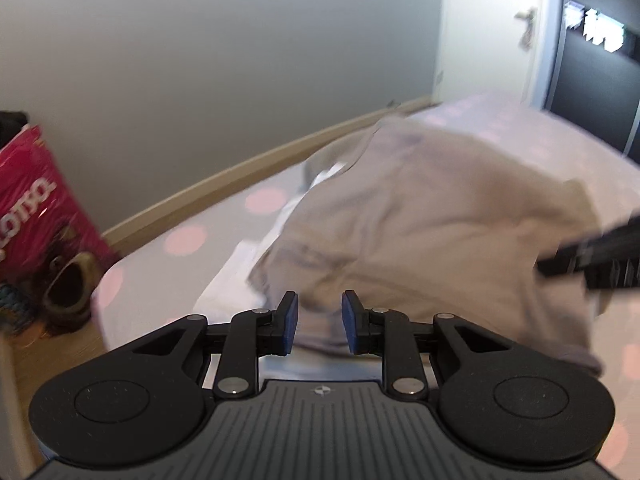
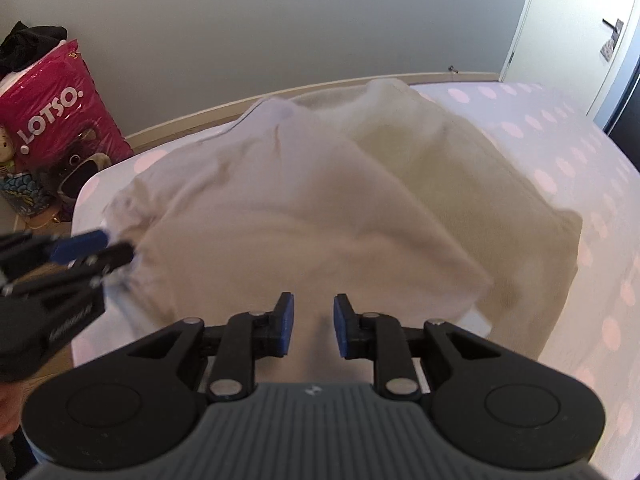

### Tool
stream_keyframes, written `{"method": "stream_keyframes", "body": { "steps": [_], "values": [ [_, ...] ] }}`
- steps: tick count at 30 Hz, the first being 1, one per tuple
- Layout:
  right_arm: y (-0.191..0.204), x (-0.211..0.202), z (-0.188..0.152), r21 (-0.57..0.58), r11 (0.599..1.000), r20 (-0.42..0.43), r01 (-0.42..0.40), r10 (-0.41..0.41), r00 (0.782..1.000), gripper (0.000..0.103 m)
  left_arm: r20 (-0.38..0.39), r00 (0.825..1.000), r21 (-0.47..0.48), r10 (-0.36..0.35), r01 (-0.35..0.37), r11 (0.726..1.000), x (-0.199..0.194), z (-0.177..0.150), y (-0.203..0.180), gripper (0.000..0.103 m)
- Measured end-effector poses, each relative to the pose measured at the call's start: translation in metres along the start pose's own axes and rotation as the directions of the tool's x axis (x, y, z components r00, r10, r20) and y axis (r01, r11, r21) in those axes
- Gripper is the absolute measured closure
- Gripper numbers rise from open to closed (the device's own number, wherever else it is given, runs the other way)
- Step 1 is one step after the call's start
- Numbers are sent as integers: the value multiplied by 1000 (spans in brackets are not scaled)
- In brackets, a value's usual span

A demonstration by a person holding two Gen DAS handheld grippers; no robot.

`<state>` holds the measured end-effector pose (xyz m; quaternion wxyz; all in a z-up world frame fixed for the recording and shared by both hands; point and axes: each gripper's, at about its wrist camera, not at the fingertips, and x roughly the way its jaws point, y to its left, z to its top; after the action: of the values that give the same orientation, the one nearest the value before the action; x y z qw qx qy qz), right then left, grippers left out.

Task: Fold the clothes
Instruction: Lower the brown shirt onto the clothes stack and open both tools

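Note:
A beige garment (image 1: 420,216) lies heaped on a bed with a pink-dotted white sheet (image 1: 188,240). It also shows in the right wrist view (image 2: 320,208), spread across the bed (image 2: 560,140). My left gripper (image 1: 319,322) is open at the garment's near edge, with cloth showing between its blue pads. My right gripper (image 2: 313,325) is open just above the garment's near side. The left gripper shows at the left of the right wrist view (image 2: 92,250), at the garment's left edge. The right gripper's black body shows at the right edge of the left wrist view (image 1: 600,256).
A pink LOTSO bag (image 2: 60,120) stands on the wooden floor beyond the bed's left corner, with dark clothes on top. A grey wall runs behind the bed. A white door (image 2: 576,40) is at the far right.

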<state>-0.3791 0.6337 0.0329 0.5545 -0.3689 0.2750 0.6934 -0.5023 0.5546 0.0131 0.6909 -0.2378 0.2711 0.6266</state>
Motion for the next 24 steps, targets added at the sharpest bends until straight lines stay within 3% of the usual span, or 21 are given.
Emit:
{"method": "stream_keyframes", "body": {
  "steps": [3,10,12,14,16,19,24],
  "values": [
    [7,3,-23,29,1000,-25,-8,9,1000,79,10,999,34,-47,47,998,1,-1,-11,81],
    [5,-1,-63,138,990,1,-4,3,1000,77,-68,997,34,-22,24,999,19,-6,-18,81],
    [2,-3,-72,180,984,1,-6,6,1000,74,-73,997,37,-12,15,999,18,-7,-19,80],
    [1,-5,-83,219,976,-8,0,2,1000,65,-76,997,42,9,-6,999,17,-8,-20,78],
    [0,-8,-94,248,969,-9,14,-12,1000,65,-71,997,45,26,-23,999,12,-10,-19,77],
    [-1,-21,-109,300,953,38,29,-43,998,65,-63,998,38,23,-21,999,4,-13,-18,77],
    [5,-54,-124,366,925,155,99,-165,974,52,-61,998,47,24,-21,999,-12,-24,-24,74]
  ]
}}
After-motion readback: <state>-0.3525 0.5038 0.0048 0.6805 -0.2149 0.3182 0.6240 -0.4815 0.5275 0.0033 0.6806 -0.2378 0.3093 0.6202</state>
